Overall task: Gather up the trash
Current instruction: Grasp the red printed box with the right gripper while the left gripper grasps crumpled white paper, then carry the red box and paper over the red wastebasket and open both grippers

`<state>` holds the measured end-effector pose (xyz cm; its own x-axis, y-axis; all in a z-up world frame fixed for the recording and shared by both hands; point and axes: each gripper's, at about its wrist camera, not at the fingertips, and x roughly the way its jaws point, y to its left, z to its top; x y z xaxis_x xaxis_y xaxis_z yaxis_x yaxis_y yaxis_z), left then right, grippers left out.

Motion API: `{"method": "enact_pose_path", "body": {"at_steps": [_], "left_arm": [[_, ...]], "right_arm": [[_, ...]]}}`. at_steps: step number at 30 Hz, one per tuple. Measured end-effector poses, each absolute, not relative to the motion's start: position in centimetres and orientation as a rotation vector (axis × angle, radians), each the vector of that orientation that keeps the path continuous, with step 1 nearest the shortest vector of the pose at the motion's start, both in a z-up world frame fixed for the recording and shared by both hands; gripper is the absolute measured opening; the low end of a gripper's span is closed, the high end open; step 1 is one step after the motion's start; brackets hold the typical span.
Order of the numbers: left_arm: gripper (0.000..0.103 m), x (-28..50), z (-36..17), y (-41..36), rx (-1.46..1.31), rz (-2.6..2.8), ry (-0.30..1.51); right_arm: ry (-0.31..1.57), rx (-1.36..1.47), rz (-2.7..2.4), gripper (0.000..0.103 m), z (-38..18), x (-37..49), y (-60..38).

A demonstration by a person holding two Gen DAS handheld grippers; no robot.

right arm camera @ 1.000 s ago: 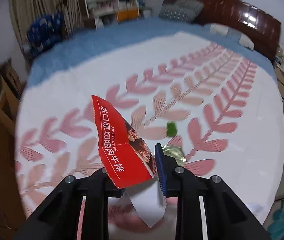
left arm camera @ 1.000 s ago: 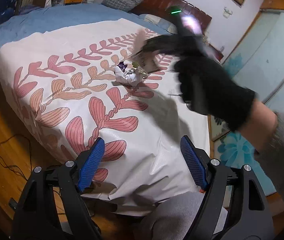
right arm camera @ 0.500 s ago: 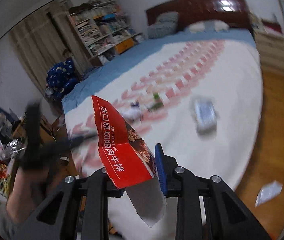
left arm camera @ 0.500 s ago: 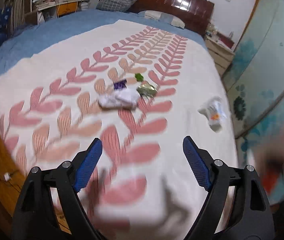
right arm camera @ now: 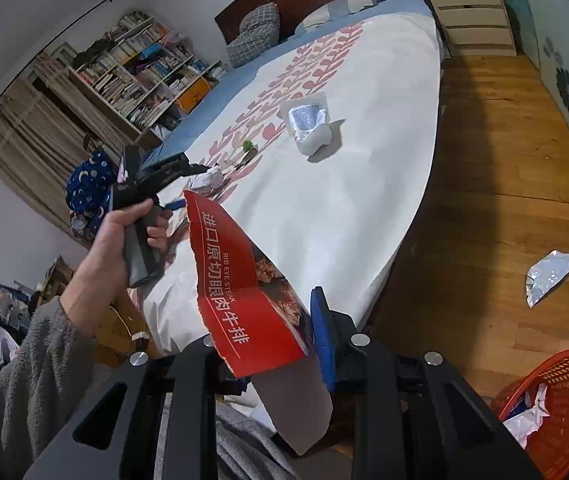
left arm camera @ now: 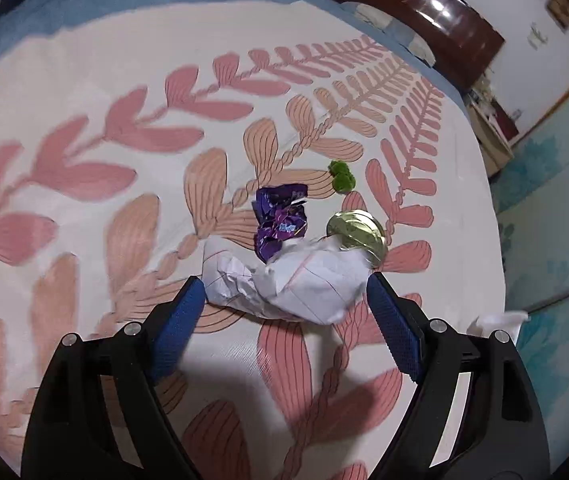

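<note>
Crumpled paper (left arm camera: 284,284) now between jaws, seemingly.

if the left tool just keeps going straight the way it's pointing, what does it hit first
Probably the crumpled paper: it lies on the bed right ahead of the left tool, between its open blue pads. The purple wrapper sits just beyond. Depth is hard to judge.

The left hand-held gripper (left arm camera: 284,312) now hangs close over the crumpled paper (left arm camera: 284,284), its jaws slightly wider, while the right one's view swings to the orange basket (right arm camera: 556,408).
</note>
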<state>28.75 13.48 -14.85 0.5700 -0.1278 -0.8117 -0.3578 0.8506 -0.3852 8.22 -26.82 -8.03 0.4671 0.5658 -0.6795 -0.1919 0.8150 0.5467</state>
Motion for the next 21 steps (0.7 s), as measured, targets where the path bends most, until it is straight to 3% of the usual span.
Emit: {"method": "enact_pose_path", "body": {"at_steps": [1, 4, 8, 15, 21], "left_arm": [[0.082, 29.1, -15.2, 13.5, -0.561, 0.149, 0.975], [0.061, 29.5, -15.2, 12.8, -0.515, 0.145, 0.981], [0.049, 29.2, -14.7, 12.1, -0.487, 0.122, 0.989], [0.046, 26.4, -12.3, 12.5, -0.479, 0.147, 0.938], [0.046, 18.3, -6.6, 9.8, -0.426, 0.097, 0.813]], "right_arm": [[0.984, 0.425, 0.481, 0.027, -8.0, 8.4, -26.7], [0.998, 0.409, 0.477, 0.027, -8.4, 8.6, -26.2], [1.018, 0.417, 0.473, 0.027, -8.8, 8.9, -25.9], [0.994, 0.425, 0.472, 0.027, -7.4, 8.2, -26.6], [0.920, 0.447, 0.466, 0.027, -4.8, 7.1, -29.0]]}}
